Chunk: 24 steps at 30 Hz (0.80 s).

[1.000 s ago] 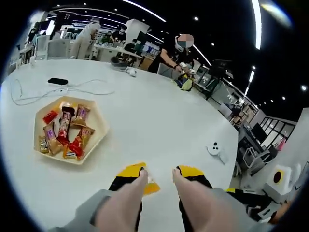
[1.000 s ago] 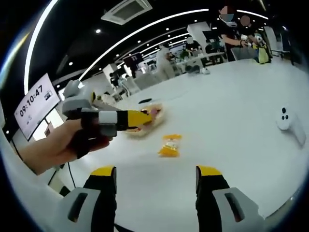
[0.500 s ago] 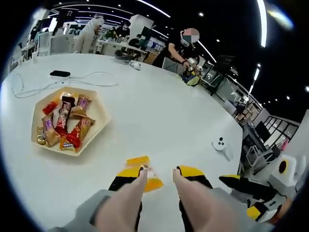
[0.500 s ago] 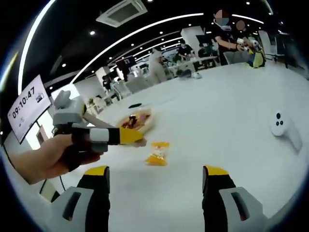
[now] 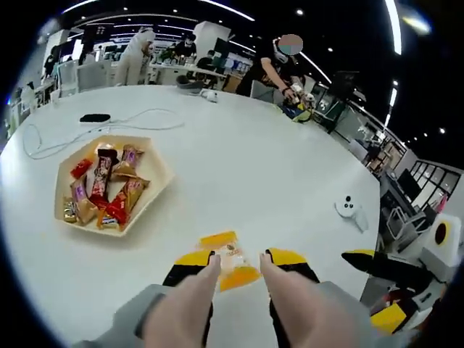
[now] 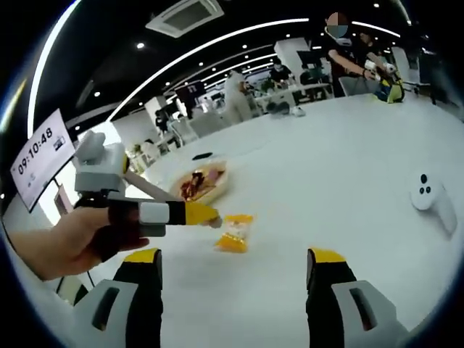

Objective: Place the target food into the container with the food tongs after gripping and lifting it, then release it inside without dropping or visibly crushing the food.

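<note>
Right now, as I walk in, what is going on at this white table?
A person holds a gripper in each hand. The left gripper is open, its yellow tips either side of an orange snack packet lying on the white table; whether they touch it is unclear. The hexagonal tray already holds wrapped snacks. The right gripper waits open and empty nearby.

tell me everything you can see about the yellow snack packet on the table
The yellow snack packet is a small, flat pouch, orange-yellow at both ends with a clear middle showing pale contents. It looks like thin plastic film, sealed and uncrushed. It lies flat on the white table, apart from the hexagonal tray of wrapped snacks. The left gripper has its yellow tips on either side of it, jaws open; contact cannot be told. In the right gripper view it sits just beyond those tips.
</note>
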Tool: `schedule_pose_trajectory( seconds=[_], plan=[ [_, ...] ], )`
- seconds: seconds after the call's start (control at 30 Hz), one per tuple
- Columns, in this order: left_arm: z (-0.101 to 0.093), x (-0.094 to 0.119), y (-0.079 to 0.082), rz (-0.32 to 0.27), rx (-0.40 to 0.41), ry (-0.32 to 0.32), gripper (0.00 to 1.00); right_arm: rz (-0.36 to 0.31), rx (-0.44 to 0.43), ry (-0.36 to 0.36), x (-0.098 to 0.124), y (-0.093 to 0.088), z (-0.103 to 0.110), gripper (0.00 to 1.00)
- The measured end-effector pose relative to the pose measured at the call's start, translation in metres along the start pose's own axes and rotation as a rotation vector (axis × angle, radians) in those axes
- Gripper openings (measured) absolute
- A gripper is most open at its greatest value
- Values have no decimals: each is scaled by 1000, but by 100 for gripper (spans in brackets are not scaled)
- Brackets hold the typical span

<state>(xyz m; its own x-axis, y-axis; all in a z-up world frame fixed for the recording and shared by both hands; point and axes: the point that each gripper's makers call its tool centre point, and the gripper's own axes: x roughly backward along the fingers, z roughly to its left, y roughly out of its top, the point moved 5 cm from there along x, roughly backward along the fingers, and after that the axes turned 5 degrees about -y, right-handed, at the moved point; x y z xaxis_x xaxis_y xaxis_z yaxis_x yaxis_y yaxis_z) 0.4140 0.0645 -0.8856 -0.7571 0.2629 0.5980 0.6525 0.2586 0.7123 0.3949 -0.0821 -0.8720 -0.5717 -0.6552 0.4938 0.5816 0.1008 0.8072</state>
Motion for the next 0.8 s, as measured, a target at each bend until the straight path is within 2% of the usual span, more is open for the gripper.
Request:
schedule_pose_trajectory(
  seconds=[0.33,0.47,0.57,0.63,0.67,0.7,0.77,0.8],
  plan=[
    [2,-4,-3,6,-13,49,27,-30,1,-9,-9,12,0,84],
    [2,-9,-6,20,-33,63,27,-26,-6,-10,-8,9,-1,84],
    [2,-13,-5,9,-24,80,27,-16,-7,-14,-5,5,-5,84],
    [1,-14,1,-42,-74,100,27,-17,-8,-20,-4,6,-9,84],
    [-1,-17,1,-50,-125,113,27,-17,-9,-22,-3,7,-11,84],
    [-1,-20,-1,-38,-136,123,27,-16,-9,-24,-4,7,-13,83],
    [-3,-29,-6,-18,-73,102,27,-6,-8,-28,-4,8,-16,83],
    [-2,-32,-7,-14,-78,110,27,-4,-6,-27,-4,8,-16,83]
  ],
)
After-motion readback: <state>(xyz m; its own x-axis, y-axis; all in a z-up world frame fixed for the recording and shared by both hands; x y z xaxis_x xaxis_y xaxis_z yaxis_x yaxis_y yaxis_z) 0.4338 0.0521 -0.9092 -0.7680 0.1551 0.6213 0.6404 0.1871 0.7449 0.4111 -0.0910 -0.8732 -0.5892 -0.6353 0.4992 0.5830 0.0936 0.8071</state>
